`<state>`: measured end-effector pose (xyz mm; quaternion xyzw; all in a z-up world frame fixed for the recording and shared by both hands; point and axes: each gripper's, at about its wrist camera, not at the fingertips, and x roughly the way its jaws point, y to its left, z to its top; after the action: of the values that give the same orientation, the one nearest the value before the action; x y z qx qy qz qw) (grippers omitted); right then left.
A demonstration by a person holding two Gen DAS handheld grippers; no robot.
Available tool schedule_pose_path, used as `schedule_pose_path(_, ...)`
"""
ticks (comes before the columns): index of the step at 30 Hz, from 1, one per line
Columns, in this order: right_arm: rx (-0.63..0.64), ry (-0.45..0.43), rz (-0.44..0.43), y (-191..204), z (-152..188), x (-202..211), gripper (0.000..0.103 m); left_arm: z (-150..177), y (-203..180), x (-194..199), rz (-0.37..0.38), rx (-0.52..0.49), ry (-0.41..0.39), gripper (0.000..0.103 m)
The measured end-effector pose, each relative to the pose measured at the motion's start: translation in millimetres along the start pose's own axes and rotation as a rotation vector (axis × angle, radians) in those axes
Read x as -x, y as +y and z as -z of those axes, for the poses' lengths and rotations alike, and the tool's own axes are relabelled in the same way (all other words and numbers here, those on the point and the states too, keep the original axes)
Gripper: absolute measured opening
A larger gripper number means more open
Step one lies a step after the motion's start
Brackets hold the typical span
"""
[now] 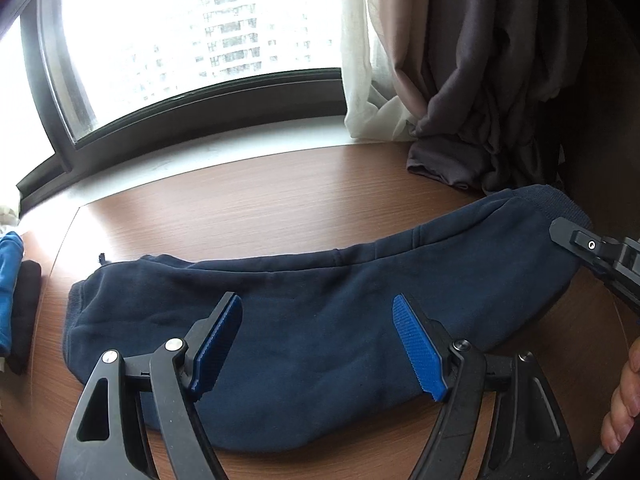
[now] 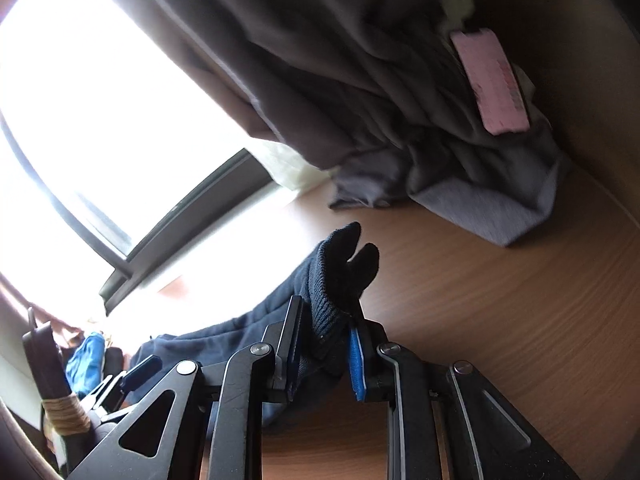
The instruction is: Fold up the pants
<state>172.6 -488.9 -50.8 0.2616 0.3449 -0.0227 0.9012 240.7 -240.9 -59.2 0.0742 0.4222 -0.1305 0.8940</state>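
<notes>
Pinching pants [image 2: 320, 312] cuff, right tool [image 2: 325, 354], bare table [image 2: 500, 312] beyond

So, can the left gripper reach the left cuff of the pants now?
Probably yes. The left gripper is open above the middle of the navy pants, and the left cuff lies flat on the table with nothing over it.

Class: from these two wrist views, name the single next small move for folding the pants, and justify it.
Probably carry the right tongs, shut on the ribbed cuff, across toward the far end of the navy pants. The left tongs hover open above the middle.
</notes>
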Motion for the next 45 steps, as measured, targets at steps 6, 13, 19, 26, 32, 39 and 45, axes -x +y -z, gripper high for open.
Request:
schedule_pose_path(6,0.119,-0.032,-0.019,50,-8,12,0.021,-3,40,31,-0.065,0.032,-0.032,0.078)
schedule_pose_path(13,0.249,-0.054,-0.047,119,-1,17,0.021,-6,97,61,-0.101,0.073,-0.078,0.078)
schedule_pose_path(19,0.336,-0.073,-0.082,179,8,17,0.02,-1,144,80,-0.12,0.107,-0.11,0.08)
schedule_pose_path(26,0.429,-0.058,-0.087,246,29,2,0.02,11,200,85,-0.148,0.129,-0.091,0.08)
schedule_pose_path(32,0.505,-0.001,-0.076,288,57,-28,0.02,25,239,78,-0.16,0.137,-0.054,0.08)
schedule_pose_path(39,0.577,0.064,-0.055,322,92,-62,0.02,40,274,60,-0.151,0.157,-0.003,0.08)
schedule_pose_path(45,0.66,0.11,-0.043,348,115,-86,0.02,50,294,43,-0.126,0.173,0.023,0.08)
